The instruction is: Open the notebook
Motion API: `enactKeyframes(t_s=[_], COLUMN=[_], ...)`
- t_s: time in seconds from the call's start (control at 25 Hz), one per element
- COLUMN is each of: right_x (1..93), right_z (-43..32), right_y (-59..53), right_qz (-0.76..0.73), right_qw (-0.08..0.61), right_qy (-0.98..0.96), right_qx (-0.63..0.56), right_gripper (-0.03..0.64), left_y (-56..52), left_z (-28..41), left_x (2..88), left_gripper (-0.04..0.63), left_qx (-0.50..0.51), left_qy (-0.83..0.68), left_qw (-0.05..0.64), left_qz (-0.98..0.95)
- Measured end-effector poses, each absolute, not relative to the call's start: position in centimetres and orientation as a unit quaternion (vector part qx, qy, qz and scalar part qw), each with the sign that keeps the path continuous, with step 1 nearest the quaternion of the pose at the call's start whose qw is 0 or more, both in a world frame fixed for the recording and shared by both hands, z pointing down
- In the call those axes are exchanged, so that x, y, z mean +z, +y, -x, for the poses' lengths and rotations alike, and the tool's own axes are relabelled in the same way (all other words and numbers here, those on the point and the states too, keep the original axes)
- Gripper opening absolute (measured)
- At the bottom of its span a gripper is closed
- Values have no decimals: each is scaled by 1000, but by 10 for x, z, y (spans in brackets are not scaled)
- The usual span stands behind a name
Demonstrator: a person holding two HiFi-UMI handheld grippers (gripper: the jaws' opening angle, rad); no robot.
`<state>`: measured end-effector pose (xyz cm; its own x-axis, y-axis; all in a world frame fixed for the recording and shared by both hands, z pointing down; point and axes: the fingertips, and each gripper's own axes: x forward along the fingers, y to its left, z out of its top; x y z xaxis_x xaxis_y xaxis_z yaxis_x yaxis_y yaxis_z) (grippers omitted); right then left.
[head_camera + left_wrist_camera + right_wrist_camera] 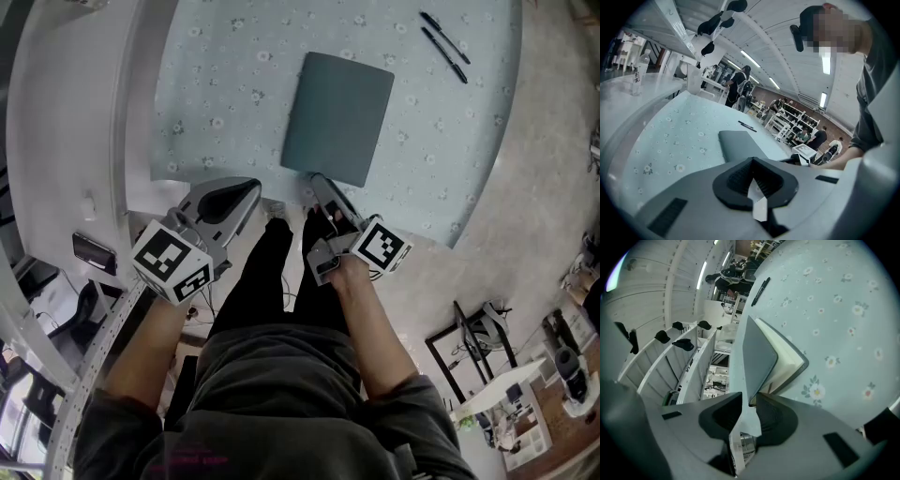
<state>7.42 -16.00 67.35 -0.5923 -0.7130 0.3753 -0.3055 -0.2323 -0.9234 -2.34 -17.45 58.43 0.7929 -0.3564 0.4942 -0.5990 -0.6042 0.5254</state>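
Floral table (pixel 206 75): right claw (pixel 748 402) pinches notebook (pixel 337 117) cover edge, cover raised partway; left claw (pixel 253 189) closed, empty. Full fold-open not yet done.

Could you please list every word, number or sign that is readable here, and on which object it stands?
No text can be read with certainty.
On the bottle: dark characters, too small to read.
On the marker cubes: black-and-white square patterns, no letters.
On the notebook cover: no print.
On the pens: too small to tell.
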Motion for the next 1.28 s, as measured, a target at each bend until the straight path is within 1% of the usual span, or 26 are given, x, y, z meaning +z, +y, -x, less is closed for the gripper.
enactKeyframes(t_s=[0.16, 0.2, 0.24, 0.28, 0.44, 0.56, 0.76, 0.84, 1.08, 1.28], right_x=[672, 671, 671, 670, 658, 645, 635, 634, 632, 638], right_z=[-75, -75, -76, -76, -81, -79, -62, -53, -21, -2], right_y=[-165, -166, -167, -168, -176, -181, -189, -191, -197, -204], right_qz=[440, 447, 456, 463, 498, 518, 519, 508, 462, 432], right_qw=[153, 146, 140, 135, 106, 51, -96, -142, -236, -269], right_qy=[599, 599, 597, 596, 618, 656, 730, 751, 793, 807], right_qx=[-652, -648, -646, -642, -598, -547, -434, -396, -319, -299], right_gripper=[95, 77, 40, 25, 20, 20, 20, 18, 18, 18], left_y=[-176, -176, -176, -176, -176, -175, -177, -178, -180, -183], left_z=[23, 24, 25, 27, 34, 41, 49, 52, 64, 76], left_x=[579, 578, 577, 576, 573, 571, 566, 565, 562, 564], left_gripper=[2, 2, 2, 2, 2, 2, 2, 2, 2, 2], left_qx=[172, 171, 170, 169, 167, 165, 159, 156, 147, 142], left_qy=[-266, -266, -267, -268, -271, -275, -283, -286, -301, -318], left_qw=[347, 347, 347, 348, 348, 348, 346, 345, 348, 352], left_qz=[-883, -883, -883, -882, -882, -881, -880, -880, -876, -869])
